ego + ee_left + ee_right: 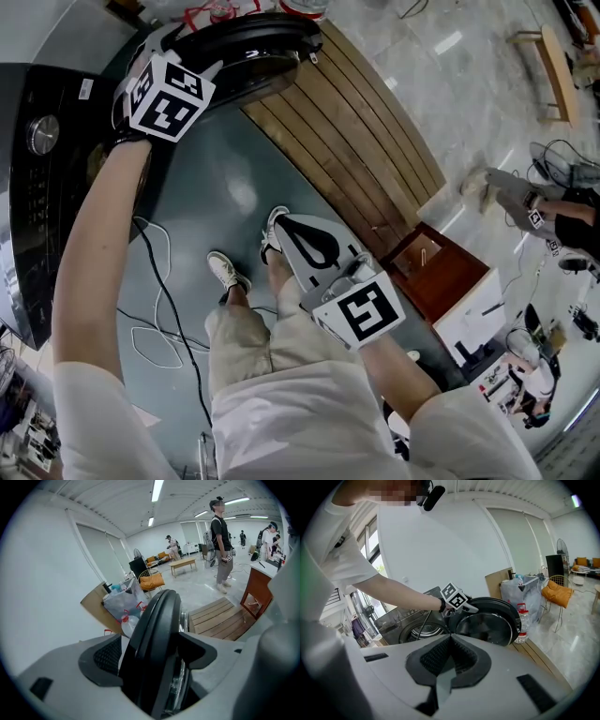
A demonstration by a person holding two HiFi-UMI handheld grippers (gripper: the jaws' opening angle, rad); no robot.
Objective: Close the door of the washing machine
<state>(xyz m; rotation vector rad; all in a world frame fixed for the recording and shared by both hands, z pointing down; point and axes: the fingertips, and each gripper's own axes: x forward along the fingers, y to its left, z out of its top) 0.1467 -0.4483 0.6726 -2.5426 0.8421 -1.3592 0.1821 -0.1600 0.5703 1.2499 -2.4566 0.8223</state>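
Observation:
The washing machine [37, 187] stands at the left, its round dark door [253, 47] swung open. My left gripper [192, 52] is at the door's edge. In the left gripper view the door's thick black rim [157, 620] fills the gap between the pads of the left gripper [154, 653], and both pads press on it. The right gripper view shows the open door [492, 625] beside the drum opening [422, 632]. My right gripper [295, 234] hangs low over the floor, away from the machine. The pads of the right gripper [450, 644] meet, with nothing between them.
A slatted wooden platform [356, 141] lies right of the door, and a brown box [431, 272] sits beyond it. A cable [155, 319] loops on the dark floor by my feet. A plastic bag and a water bottle [522, 616] stand behind the door. People stand farther off [220, 541].

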